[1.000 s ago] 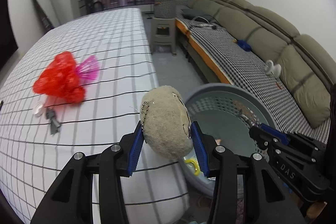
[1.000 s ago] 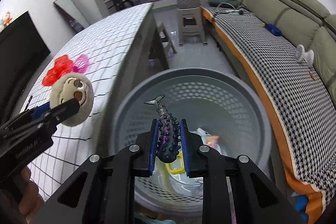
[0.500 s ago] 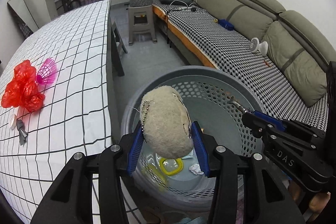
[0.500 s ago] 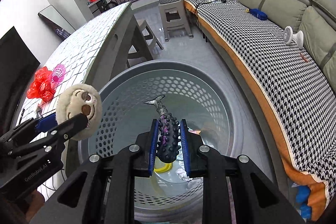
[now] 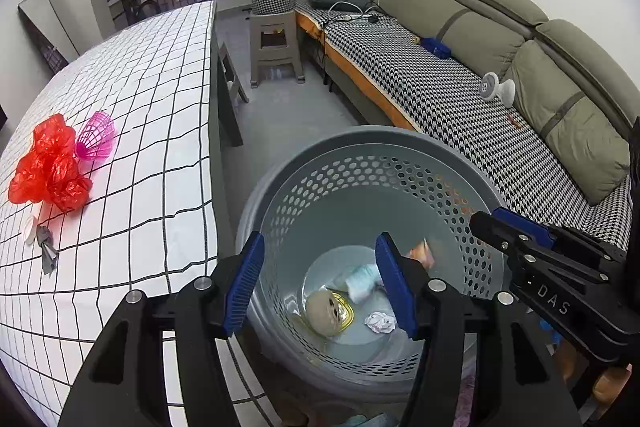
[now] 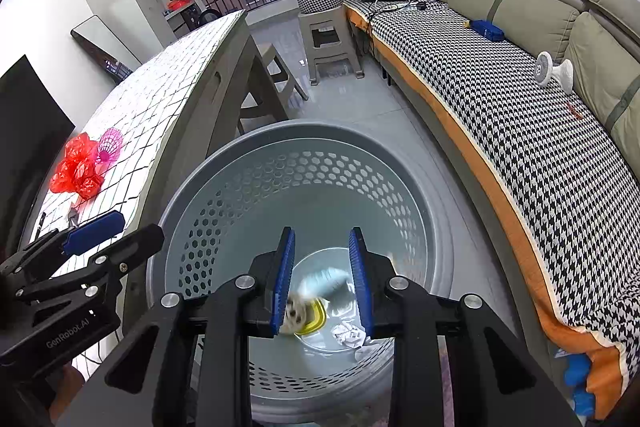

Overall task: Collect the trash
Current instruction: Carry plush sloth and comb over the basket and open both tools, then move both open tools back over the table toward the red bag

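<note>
A grey perforated basket (image 5: 360,143) stands on the floor beside the table; it also shows in the right wrist view (image 6: 304,131). My left gripper (image 5: 320,283) is open and empty above it. My right gripper (image 6: 322,277) is open and empty above it too. The beige plush toy (image 5: 322,313) lies at the basket bottom with a yellow ring (image 5: 347,311), crumpled paper (image 5: 379,321) and other scraps. The plush (image 6: 294,311) is blurred in the right wrist view. A red plastic bag (image 5: 48,167) and a pink mesh shuttlecock (image 5: 96,141) lie on the checked table (image 5: 152,115).
A small white cap (image 5: 29,229) and a grey clip (image 5: 47,251) lie near the red bag. A long sofa (image 5: 480,75) with a houndstooth cover runs along the right. A grey stool (image 5: 276,47) stands on the floor beyond the basket.
Both grippers have opened over the basket. The plush toy has dropped from the left gripper to the basket bottom, and the dark spiky toy has left the right gripper.
</note>
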